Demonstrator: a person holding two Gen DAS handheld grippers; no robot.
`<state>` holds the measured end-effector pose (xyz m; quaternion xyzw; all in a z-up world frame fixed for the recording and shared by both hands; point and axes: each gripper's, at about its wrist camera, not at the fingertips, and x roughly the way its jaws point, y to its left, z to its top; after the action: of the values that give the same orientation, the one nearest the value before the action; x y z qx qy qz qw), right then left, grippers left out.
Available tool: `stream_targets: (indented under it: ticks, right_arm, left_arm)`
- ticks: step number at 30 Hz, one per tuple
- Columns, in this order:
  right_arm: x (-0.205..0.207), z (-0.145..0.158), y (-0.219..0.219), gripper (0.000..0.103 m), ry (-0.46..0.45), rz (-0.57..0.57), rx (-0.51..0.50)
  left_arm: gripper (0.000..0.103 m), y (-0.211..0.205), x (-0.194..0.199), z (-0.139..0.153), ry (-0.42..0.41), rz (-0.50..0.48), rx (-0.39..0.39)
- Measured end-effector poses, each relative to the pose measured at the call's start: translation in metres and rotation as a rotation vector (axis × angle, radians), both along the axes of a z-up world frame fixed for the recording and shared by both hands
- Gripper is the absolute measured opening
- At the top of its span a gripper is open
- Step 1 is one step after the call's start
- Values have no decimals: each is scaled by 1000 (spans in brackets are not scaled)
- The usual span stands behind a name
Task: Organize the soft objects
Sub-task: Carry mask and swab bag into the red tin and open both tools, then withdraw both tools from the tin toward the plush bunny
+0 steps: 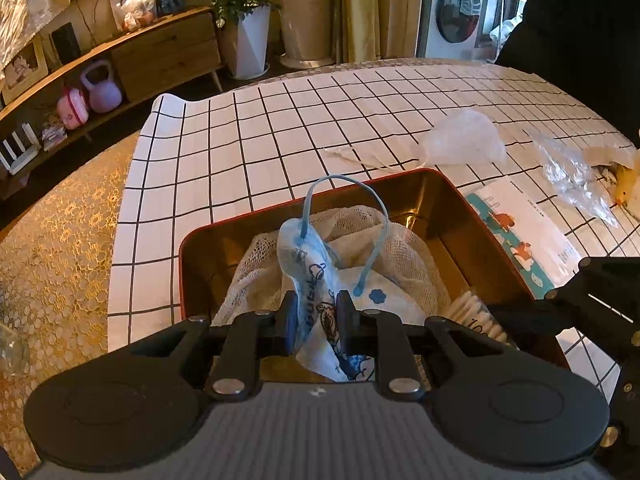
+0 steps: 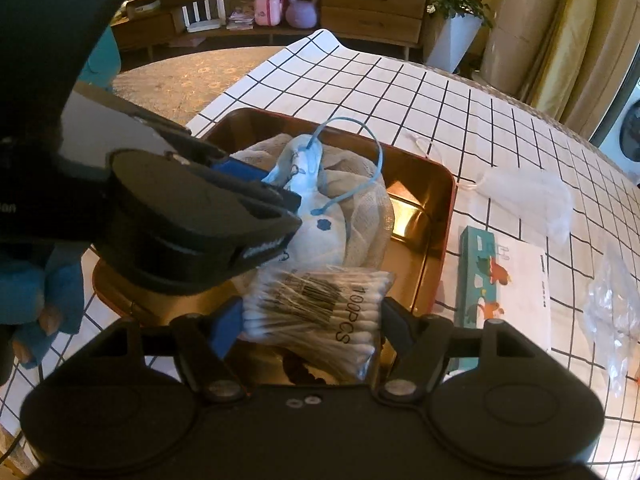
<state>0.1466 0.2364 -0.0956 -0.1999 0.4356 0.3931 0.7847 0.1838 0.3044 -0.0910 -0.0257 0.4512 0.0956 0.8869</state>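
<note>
A red-rimmed gold tin (image 1: 436, 184) (image 2: 434, 216) sits on the checked tablecloth. It holds a white mesh cloth (image 1: 404, 252) (image 2: 368, 204). My left gripper (image 1: 318, 320) is shut on a blue-printed face mask (image 1: 308, 264) (image 2: 308, 176) with blue ear loops, held over the mesh cloth. My right gripper (image 2: 310, 316) is shut on a clear pack of cotton swabs (image 2: 320, 308) at the tin's near right side; the pack also shows in the left wrist view (image 1: 476, 314).
A white mask (image 1: 464, 138) (image 2: 532, 196), a printed mask packet (image 1: 524, 232) (image 2: 508, 288) and crumpled clear plastic (image 1: 576, 180) (image 2: 616, 312) lie right of the tin. A yellow soft toy (image 1: 626, 184) is at the far right. A blue plush (image 2: 36, 288) lies left.
</note>
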Motion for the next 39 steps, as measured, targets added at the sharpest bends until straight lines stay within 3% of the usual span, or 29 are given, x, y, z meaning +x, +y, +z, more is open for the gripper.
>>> stream_targets:
  ticks: [7, 8, 9, 11, 20, 33, 36, 39]
  right_arm:
    - [0, -1, 0, 76, 3, 0, 11]
    - [0, -1, 0, 77, 2, -1, 14]
    - [-1, 0, -2, 77, 2, 0, 21]
    - [-2, 2, -4, 78, -3, 7, 31]
    - [-17, 23, -19, 85, -18, 19, 90]
    - [-35, 59, -69, 96, -51, 28, 165]
    - [-39, 69, -84, 97, -60, 30, 191]
    - [-44, 79, -99, 98, -73, 29, 216]
  left_arm:
    - [33, 2, -3, 0, -8, 38, -10]
    - [41, 3, -3, 0, -10, 40, -11]
    - [57, 2, -4, 0, -14, 43, -10]
    - [68, 1, -8, 3, -35, 46, 1]
    - [68, -7, -15, 14, -42, 48, 3]
    - [68, -30, -48, 58, -97, 50, 21]
    - [77, -39, -56, 69, -118, 44, 26]
    - [79, -50, -64, 80, -139, 35, 26]
